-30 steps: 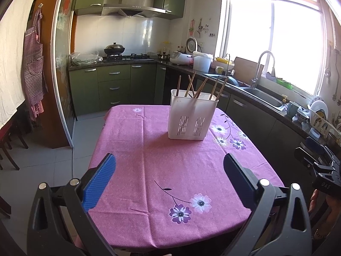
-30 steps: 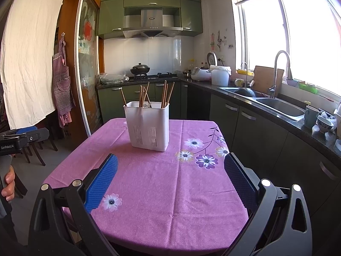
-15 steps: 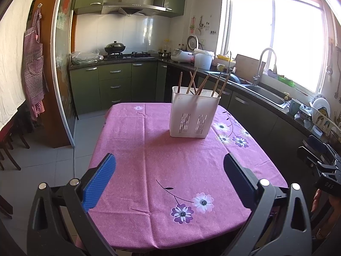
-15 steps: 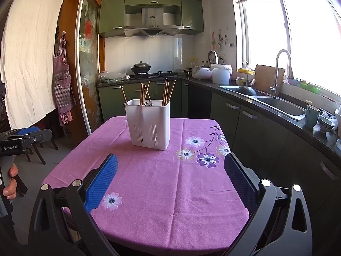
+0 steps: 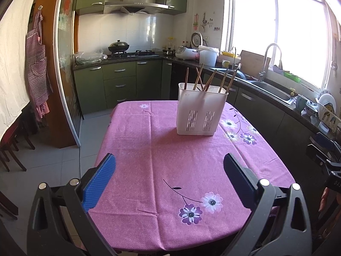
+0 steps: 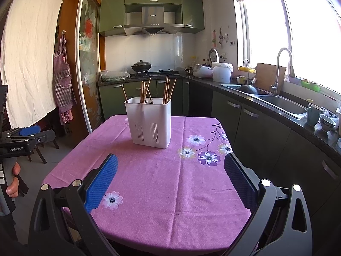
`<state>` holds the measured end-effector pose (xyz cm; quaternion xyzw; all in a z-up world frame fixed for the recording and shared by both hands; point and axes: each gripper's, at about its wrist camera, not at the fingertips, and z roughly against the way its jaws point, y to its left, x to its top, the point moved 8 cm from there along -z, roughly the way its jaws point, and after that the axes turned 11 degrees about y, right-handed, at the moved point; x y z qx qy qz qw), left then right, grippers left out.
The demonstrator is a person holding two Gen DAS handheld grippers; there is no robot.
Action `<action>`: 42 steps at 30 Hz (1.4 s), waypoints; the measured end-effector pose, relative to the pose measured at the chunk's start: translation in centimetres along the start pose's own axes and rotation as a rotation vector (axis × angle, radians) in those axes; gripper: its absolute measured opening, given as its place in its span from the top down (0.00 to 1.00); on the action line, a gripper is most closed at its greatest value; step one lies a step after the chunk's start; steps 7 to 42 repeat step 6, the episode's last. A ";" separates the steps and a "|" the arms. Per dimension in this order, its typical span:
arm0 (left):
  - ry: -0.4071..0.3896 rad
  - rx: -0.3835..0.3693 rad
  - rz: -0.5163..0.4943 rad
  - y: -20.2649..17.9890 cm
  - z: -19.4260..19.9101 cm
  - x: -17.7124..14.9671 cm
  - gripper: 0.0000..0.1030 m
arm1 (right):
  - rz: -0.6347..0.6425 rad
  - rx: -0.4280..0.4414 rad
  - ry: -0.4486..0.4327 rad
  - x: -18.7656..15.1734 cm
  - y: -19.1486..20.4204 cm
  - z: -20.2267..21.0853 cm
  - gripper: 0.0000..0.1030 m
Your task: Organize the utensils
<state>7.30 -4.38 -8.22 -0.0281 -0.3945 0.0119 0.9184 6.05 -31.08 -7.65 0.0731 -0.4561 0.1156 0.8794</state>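
- Against the frames a second ago, the holder (image 5: 201, 113) sits a little higher and slightly larger in both views; the cloth (image 5: 162, 149) fills about the same area; nothing on the table has shifted; both pairs of fingers are spread as widely as before.
- Left gripper (image 5: 169, 170): fingers wide apart, holding nothing and touching nothing; it hangs over the near end of the cloth; its blue pad (image 5: 99, 182) shows on the left finger.
- Right gripper (image 6: 170, 172): fingers likewise wide, empty, over the near part of the cloth (image 6: 159, 181); the left gripper's body shows at the far left edge of this view, gripped by a hand (image 6: 12, 181).
- Holder (image 6: 149, 123): white, slotted, upright on the cloth toward the far side of the table, well apart from both grippers.
- Chopsticks (image 5: 210, 80) stand in the holder, leaning at different angles; in the right view chopsticks (image 6: 167, 89) cluster in two groups, and a metal utensil tip (image 6: 148, 101) shows just above the rim; what kind, I cannot tell.
- Sink (image 6: 283, 104) and counter run along the right; stove with a wok (image 5: 118, 47) at the far wall.
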 end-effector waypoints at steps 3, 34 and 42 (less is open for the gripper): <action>0.008 0.036 -0.003 0.4 -0.6 -0.2 0.07 | 0.000 0.000 0.004 -0.1 -0.1 -0.2 0.05; 0.028 0.027 0.005 0.5 -1.2 -0.5 0.07 | -0.004 0.000 0.009 -0.1 -0.2 -0.4 0.05; 0.028 0.027 0.005 0.5 -1.2 -0.5 0.07 | -0.004 0.000 0.009 -0.1 -0.2 -0.4 0.05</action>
